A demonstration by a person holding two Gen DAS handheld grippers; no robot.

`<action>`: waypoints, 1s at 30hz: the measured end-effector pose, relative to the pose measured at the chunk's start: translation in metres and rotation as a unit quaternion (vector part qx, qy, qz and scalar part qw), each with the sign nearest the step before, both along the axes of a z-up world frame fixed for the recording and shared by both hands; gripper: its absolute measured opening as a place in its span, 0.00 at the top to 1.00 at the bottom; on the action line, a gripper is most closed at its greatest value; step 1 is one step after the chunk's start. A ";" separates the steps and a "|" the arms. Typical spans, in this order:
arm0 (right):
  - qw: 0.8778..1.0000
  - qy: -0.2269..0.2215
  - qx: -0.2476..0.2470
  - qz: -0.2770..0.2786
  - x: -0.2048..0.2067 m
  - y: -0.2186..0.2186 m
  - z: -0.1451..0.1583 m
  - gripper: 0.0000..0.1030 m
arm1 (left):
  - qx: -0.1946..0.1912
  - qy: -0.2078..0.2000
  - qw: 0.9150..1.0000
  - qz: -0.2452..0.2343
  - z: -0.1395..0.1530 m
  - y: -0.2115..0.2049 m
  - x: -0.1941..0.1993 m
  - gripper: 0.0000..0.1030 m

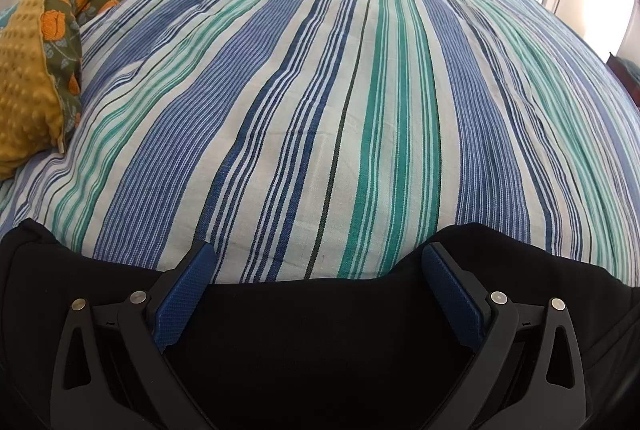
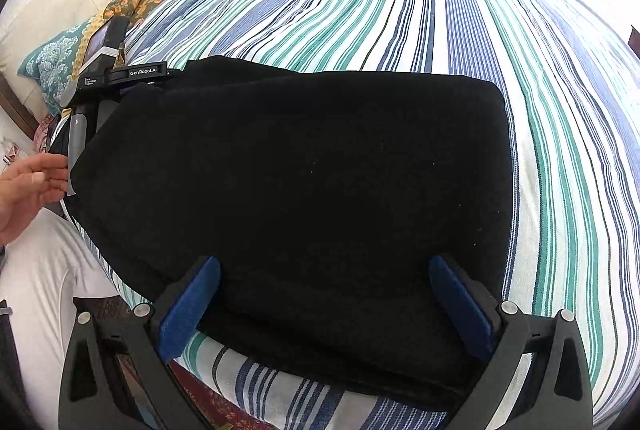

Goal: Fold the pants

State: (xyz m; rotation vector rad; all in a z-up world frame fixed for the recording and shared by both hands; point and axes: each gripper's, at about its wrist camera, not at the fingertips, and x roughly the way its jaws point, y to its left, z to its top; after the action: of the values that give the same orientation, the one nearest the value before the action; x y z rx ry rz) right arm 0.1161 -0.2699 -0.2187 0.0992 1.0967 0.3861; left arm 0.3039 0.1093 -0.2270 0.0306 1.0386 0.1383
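Black pants (image 2: 288,189) flat beneath both wide-apart grippers (image 2: 324,270) on striped bedspread (image 2: 400,9)

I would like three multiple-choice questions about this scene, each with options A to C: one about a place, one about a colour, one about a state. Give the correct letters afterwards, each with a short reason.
1. Where do the black pants lie?
A. On the striped bedspread
B. On a wooden chair
C. Inside a basket

2. What colour are the pads on the fingers of the right gripper?
A. Red
B. Blue
C. Yellow

3. In what state is the left gripper?
A. Shut on the pants
B. Shut on a pillow
C. Open, its fingers spread apart over the pants

Answers:
1 A: the right wrist view shows the dark cloth spread flat on the striped bedspread.
2 B: both pads are plainly blue.
3 C: the left wrist view shows a wide gap between the two fingers, with black fabric below and nothing clamped.
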 end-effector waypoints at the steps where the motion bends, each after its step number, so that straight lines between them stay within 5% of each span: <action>1: 1.000 -0.004 0.001 -0.001 -0.001 -0.001 0.000 0.00 | 0.001 0.000 1.000 0.000 0.000 0.000 0.000 0.01; 16: 0.999 -0.045 0.016 -0.012 -0.011 -0.004 -0.002 0.00 | -0.001 0.000 1.000 0.002 -0.001 0.000 -0.002 0.01; 21: 0.998 -0.053 0.019 -0.015 -0.012 -0.006 -0.003 0.00 | -0.030 0.053 0.998 -0.002 0.016 0.007 0.001 0.02; 30: 0.998 -0.061 0.024 -0.013 -0.019 -0.008 -0.003 0.00 | 0.063 -0.090 0.994 -0.013 0.133 -0.014 -0.069 0.01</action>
State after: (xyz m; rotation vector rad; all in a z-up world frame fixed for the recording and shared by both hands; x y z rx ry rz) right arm 0.0975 -0.2780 -0.2215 0.1303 0.9648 0.3895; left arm 0.2350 0.0949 -0.0942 0.1426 0.8482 0.1800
